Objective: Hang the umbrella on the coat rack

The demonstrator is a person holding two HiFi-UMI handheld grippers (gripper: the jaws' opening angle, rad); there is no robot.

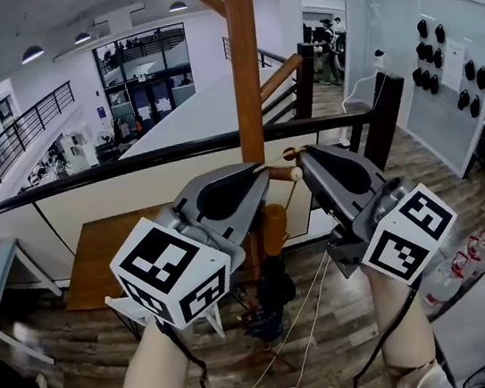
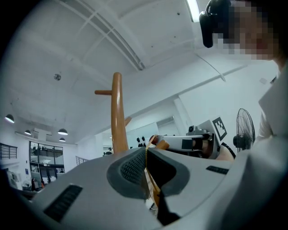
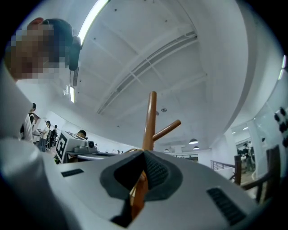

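The wooden coat rack [image 1: 246,61] rises in the middle, one peg [image 1: 283,75] slanting up to the right. Both grippers are raised against it. My left gripper [image 1: 260,173] is shut on the umbrella's thin yellowish strap [image 2: 146,176]. My right gripper [image 1: 302,154] is shut on a brown part of the umbrella's handle [image 3: 137,196]. A short wooden stub [image 1: 283,173] lies between the two tips. The umbrella hangs below them, with an orange handle [image 1: 273,223] and a dark folded canopy [image 1: 272,294]. The pole [image 3: 149,121] stands just beyond the right jaws.
A black railing [image 1: 86,173] and a low wall run behind the rack, with a brown table [image 1: 90,261] beyond. White cords [image 1: 310,314] trail over the wooden floor. Fire extinguishers [image 1: 469,259] stand at the right. A fan [image 2: 245,130] is behind me.
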